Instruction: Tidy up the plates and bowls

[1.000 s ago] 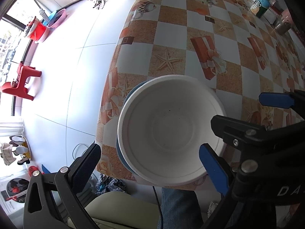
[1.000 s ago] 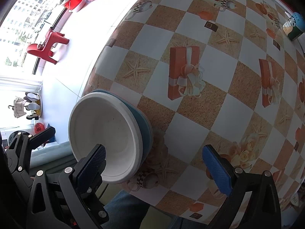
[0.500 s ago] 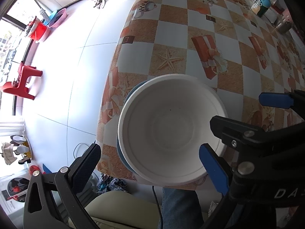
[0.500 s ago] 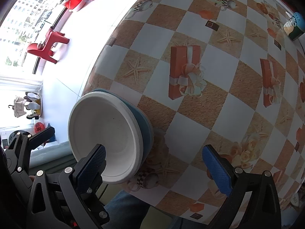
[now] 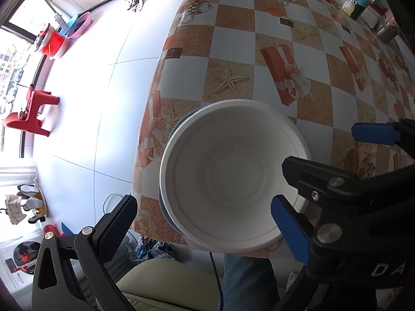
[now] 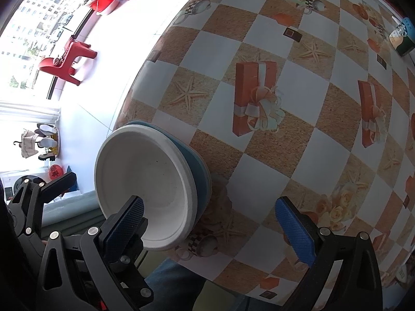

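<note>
White bowl (image 5: 230,171) sits nested in a blue bowl (image 6: 201,171) at the near corner of the bench (image 5: 259,28), which wears a checked oilcloth printed with starfish, orange gift boxes and teacups. Only a thin blue crescent of the lower bowl shows past the white bowl's left rim in the left wrist view; the right wrist view shows more of its side wall. Whether anything else lies under the white bowl cannot be told. A few dark specks mark the white bowl's inside.

The left gripper (image 5: 202,216) is spread wide and grasps nothing; its black-padded finger hangs off the bench edge to the left of the white bowl, and its blue-padded finger overlaps the bowl's right rim in the picture, though contact cannot be judged. The right gripper (image 6: 216,221) is likewise released and empty, one finger in front of the white bowl's near rim and the other over the bench well to the right of the bowl.

Far across the bench from the white bowl stands a green-capped bottle (image 5: 355,3) with a round Starbucks-style logo; its small print is unreadable. White letters "DA" show on the right gripper's body at the frame's lower right, the rest cut off. Below the white bowl, a person's jeans-clad leg (image 5: 249,280) shows. A red stool (image 5: 28,112) stands on the floor, far left of the bowl.
</note>
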Demonstrator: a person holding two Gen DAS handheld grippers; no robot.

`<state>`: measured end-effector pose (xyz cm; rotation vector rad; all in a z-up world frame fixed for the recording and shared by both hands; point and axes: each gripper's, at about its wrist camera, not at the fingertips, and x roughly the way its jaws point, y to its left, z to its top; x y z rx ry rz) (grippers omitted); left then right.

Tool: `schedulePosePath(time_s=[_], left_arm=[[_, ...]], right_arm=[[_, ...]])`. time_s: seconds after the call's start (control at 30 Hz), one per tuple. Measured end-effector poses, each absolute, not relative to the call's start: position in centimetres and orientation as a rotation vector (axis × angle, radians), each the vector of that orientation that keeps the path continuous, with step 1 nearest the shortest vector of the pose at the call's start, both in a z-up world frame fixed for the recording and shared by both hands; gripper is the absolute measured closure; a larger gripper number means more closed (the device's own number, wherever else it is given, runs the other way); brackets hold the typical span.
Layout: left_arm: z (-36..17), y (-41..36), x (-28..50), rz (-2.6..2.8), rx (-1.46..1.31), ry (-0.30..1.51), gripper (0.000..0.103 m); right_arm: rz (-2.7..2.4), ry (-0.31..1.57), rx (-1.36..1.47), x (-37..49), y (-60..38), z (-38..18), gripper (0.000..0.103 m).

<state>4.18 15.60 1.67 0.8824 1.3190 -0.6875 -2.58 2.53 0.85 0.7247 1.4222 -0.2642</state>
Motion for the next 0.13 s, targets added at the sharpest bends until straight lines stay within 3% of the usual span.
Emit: schedulePosePath(time_s=[0.13], left_arm=[[2.13, 15.61, 3.95, -0.678, 0.898, 1.258, 0.0]], right_arm=[[-0.251, 1.418, 0.725, -2.48, 2.54, 0.88, 0.001]])
